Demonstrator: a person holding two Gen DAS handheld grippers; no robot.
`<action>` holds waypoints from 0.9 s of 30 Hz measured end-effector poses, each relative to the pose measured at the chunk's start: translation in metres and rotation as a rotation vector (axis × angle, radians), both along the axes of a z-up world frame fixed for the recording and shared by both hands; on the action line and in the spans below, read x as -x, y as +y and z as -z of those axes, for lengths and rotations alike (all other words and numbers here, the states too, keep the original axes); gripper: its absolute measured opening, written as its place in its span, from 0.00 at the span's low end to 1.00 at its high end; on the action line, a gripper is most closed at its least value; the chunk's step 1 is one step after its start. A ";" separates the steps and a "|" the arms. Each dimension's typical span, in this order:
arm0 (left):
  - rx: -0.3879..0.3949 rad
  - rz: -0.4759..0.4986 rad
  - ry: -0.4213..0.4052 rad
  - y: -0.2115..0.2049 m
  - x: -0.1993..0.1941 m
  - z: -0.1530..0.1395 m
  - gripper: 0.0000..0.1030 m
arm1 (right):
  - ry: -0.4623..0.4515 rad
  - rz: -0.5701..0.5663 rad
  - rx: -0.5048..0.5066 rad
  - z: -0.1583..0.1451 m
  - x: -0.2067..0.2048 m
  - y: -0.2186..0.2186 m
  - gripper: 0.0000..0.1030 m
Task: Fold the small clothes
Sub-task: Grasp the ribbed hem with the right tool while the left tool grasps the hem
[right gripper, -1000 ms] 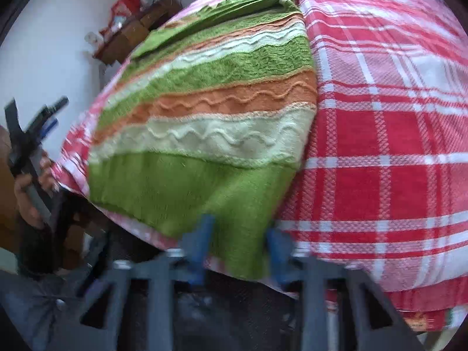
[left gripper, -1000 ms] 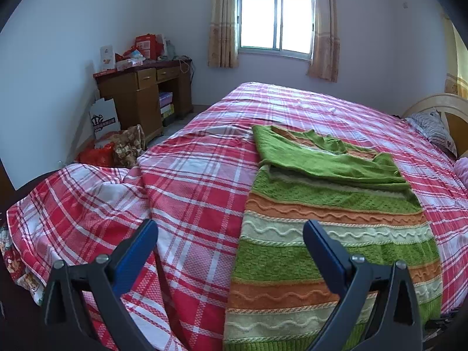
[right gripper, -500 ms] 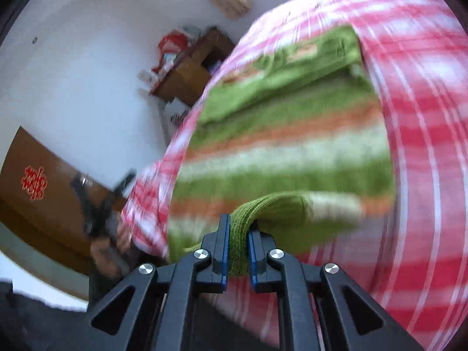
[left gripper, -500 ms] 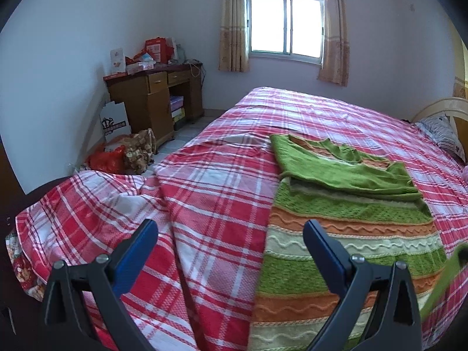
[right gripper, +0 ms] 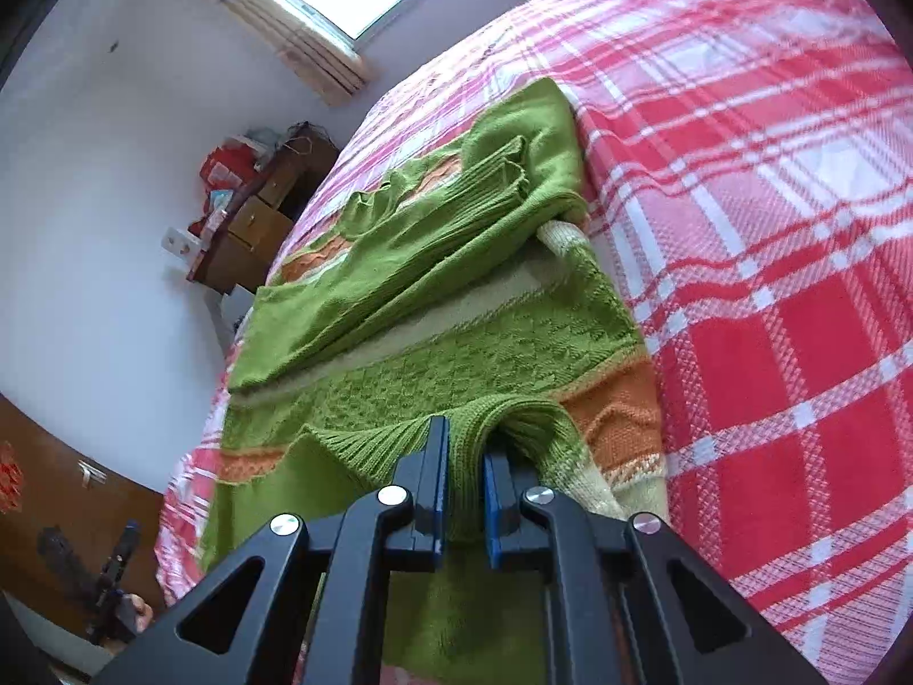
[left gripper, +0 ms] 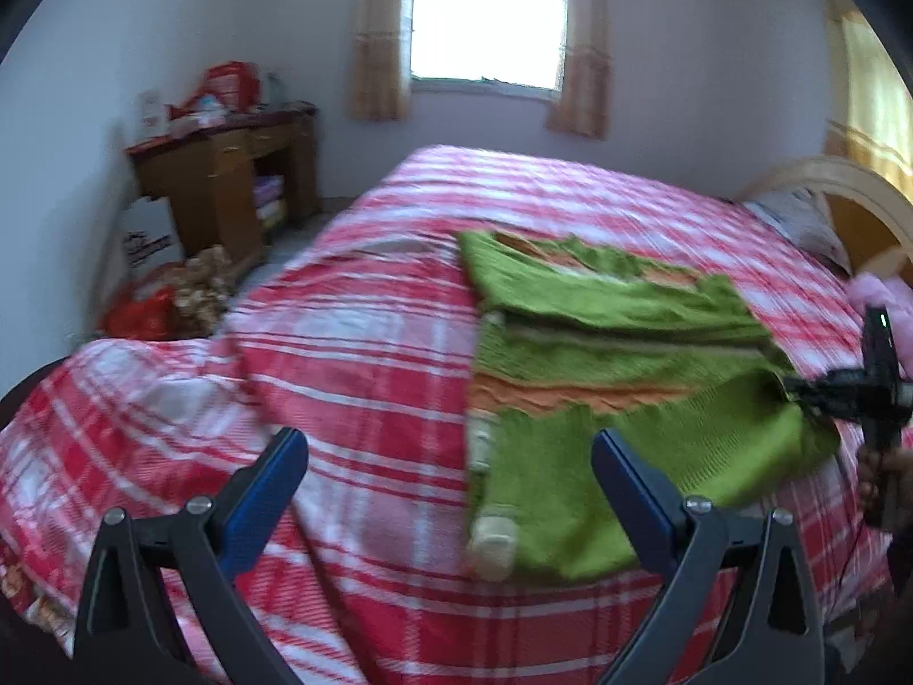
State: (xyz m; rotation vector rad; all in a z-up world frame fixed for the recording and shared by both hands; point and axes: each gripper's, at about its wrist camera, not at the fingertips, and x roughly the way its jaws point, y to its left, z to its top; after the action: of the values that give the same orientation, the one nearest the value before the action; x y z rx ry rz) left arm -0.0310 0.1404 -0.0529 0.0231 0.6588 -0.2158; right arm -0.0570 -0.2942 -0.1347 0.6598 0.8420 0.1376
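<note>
Right gripper (right gripper: 461, 479) is clamped on the sweater (right gripper: 456, 342) hem, its length running toward the bed's (right gripper: 770, 228) far edge; left gripper (left gripper: 451, 491) gapes empty beside it.

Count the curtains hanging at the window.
2: one curtain left of the window, the other curtain on its right.

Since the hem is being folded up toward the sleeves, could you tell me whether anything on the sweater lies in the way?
Nothing visible does. The right gripper is shut on the sweater hem, and the knit ahead is bare up to the folded sleeves. The left gripper hangs open over the bedspread, off to the side.
</note>
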 end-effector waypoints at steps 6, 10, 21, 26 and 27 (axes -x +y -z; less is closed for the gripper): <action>-0.003 0.015 0.073 -0.027 -0.029 0.027 0.83 | -0.002 -0.007 0.017 -0.001 -0.001 0.001 0.10; 0.034 0.048 0.148 -0.033 -0.037 0.044 0.37 | -0.008 -0.005 0.013 0.002 0.001 0.002 0.10; 0.095 0.061 0.192 -0.028 -0.042 0.057 0.37 | -0.012 -0.008 0.009 0.005 0.003 -0.001 0.10; 0.136 0.109 0.200 -0.030 -0.039 0.058 0.36 | -0.022 -0.008 0.019 0.005 0.003 0.000 0.10; 0.137 0.118 0.198 -0.031 -0.038 0.058 0.33 | -0.023 -0.009 0.022 0.005 0.003 0.001 0.10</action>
State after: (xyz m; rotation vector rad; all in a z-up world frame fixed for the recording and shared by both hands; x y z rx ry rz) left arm 0.0075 0.1096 -0.1108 -0.0919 0.8399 -0.3798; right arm -0.0603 -0.2933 -0.1399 0.6325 0.8235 0.1432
